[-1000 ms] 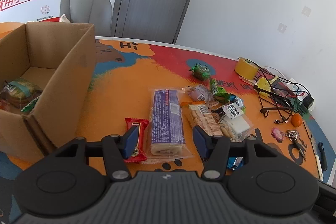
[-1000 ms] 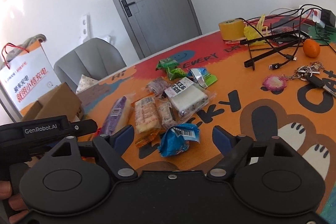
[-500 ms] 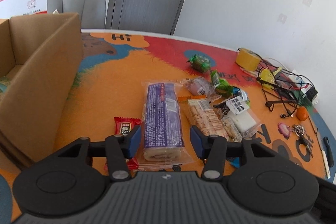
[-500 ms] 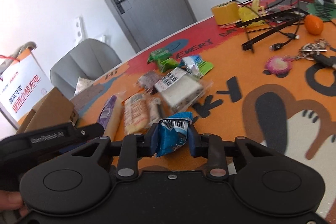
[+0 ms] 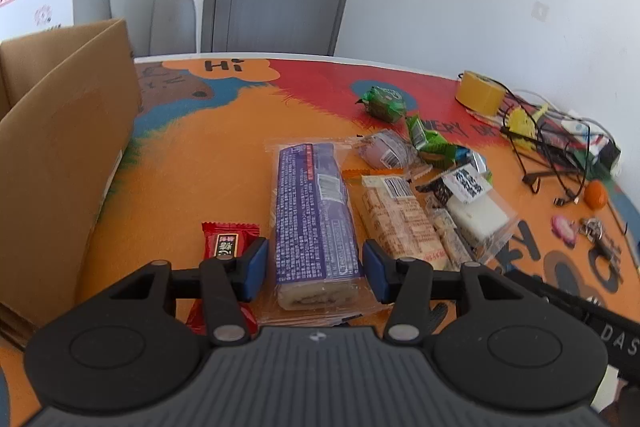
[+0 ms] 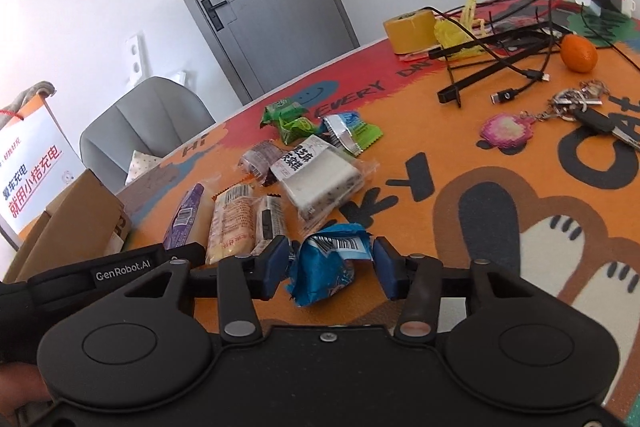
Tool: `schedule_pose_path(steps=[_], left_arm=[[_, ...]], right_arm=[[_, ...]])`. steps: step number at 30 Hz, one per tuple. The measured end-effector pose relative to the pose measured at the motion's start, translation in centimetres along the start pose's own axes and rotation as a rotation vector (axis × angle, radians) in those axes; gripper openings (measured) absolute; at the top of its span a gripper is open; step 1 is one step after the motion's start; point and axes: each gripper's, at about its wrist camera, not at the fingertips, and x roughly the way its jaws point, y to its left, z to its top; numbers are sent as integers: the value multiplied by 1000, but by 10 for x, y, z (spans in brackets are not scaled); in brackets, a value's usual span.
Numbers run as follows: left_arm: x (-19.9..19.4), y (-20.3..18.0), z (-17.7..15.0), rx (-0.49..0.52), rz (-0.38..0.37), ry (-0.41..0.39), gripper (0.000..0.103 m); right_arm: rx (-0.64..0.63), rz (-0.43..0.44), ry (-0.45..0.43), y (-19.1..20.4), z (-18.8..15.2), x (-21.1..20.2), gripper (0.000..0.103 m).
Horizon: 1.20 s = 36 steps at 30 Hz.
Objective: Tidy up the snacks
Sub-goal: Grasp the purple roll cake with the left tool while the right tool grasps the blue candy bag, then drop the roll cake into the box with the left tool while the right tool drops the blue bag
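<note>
Left wrist view: the left gripper (image 5: 315,269) straddles the near end of the long purple cake roll (image 5: 314,217) on the orange table mat (image 5: 208,163), its 2 pads just clear of the wrapper (gripping nothing), with the cardboard box (image 5: 68,155) to its left. Right wrist view: the right gripper (image 6: 331,265) has just been opening, and the crumpled blue snack packet (image 6: 326,267) sits loose between its parted pads.
</note>
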Motion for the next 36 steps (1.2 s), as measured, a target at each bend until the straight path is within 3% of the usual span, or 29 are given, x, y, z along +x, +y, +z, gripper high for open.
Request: schedule_pose_path(steps=[4,6,10,20,22,36], left_arm=[[0,-4,-4,69,11,-7,51],[-1,-4,-5,74,13,-7,49],[-6,-4,-7,80,20,-14,39],[-48,0,-3,56,-36,-86,28],[-55,3,-2,48,-39,-95,19],[-81,22,-10,1,-79,-100,16]], right_arm=[[3,9,-1,-1,-2,-1,32],[19,26,0,-3,-3,-3,31],[18,24,-18,-1,-6,-13,30],[-5,52,-70,17,0,-34,30],[-17,64,-83,24,0,-38,30],[-44,91,-96,48,-7,-52,30]])
